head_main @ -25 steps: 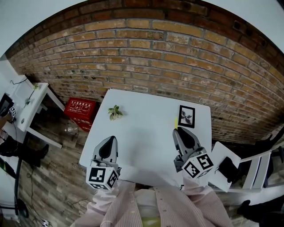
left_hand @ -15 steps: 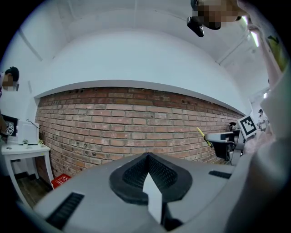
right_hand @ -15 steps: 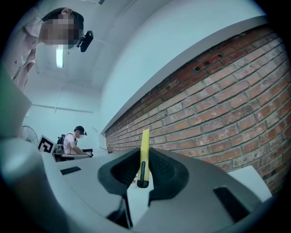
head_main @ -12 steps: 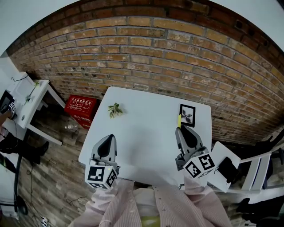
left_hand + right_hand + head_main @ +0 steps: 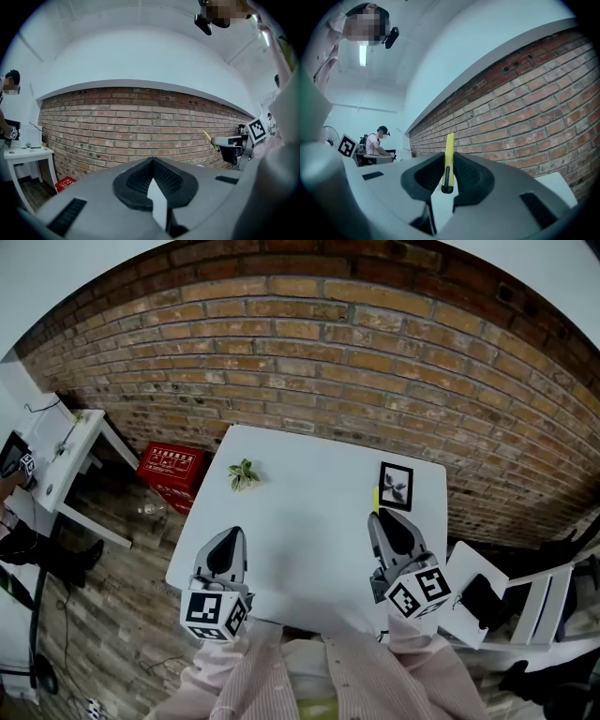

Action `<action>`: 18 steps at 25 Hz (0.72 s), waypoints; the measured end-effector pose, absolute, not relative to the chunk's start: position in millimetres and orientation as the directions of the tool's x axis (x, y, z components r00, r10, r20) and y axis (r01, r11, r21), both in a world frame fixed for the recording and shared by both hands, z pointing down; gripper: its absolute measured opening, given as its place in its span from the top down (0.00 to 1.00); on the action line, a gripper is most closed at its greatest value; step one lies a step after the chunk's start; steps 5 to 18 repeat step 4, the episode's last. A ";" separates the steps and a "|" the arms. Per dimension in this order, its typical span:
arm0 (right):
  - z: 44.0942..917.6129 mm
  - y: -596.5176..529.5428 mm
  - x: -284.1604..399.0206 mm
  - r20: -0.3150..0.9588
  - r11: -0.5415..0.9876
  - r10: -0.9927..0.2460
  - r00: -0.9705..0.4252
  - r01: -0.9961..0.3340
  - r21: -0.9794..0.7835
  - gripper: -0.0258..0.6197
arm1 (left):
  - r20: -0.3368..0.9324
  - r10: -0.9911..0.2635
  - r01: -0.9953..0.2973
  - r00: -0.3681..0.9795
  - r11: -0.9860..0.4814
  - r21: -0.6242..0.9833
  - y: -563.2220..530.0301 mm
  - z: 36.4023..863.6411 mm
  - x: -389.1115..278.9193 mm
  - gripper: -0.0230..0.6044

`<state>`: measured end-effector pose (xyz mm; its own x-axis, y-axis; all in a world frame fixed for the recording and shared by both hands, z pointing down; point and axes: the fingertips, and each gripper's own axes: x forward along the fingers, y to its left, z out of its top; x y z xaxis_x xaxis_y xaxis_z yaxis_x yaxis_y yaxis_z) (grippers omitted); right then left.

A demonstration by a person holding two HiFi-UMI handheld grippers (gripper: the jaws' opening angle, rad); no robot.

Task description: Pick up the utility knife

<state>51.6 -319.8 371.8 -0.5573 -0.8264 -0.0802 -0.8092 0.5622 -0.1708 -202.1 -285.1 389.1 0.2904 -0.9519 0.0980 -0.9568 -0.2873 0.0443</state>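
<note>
In the lower right of the head view, the right gripper is clenched on the yellow utility knife. The knife stands on edge between the black pads and pokes out past their tips, above the white table and just short of a black-framed leaf picture. At the lower left, the left gripper hangs over the table's near edge with its jaws pressed together on nothing, well apart from a small leafy sprig lying farther up the tabletop.

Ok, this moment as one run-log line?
right tool: shut on utility knife, clear of table | left tool: shut, empty | pickup: done
</note>
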 end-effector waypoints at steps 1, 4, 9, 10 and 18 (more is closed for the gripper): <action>371.8 -320.0 51.4 -0.079 0.562 -0.826 -0.557 -0.809 -0.170 0.87 | 0.098 -0.952 -0.957 0.290 -0.287 0.045 -285.4 388.7 -202.1 0.98; 371.4 -321.3 50.6 -0.077 0.563 -0.826 -0.559 -0.810 -0.164 0.87 | 0.096 -0.953 -0.957 0.289 -0.286 0.045 -286.6 387.3 -202.8 0.98; 371.4 -321.3 50.6 -0.077 0.563 -0.826 -0.559 -0.810 -0.164 0.87 | 0.096 -0.953 -0.957 0.289 -0.286 0.045 -286.6 387.3 -202.8 0.98; 371.4 -321.3 50.6 -0.077 0.563 -0.826 -0.559 -0.810 -0.164 0.87 | 0.096 -0.953 -0.957 0.289 -0.286 0.045 -286.6 387.3 -202.8 0.98; 371.4 -321.3 50.6 -0.077 0.563 -0.826 -0.559 -0.810 -0.164 0.87 | 0.096 -0.953 -0.957 0.289 -0.286 0.045 -286.6 387.3 -202.8 0.98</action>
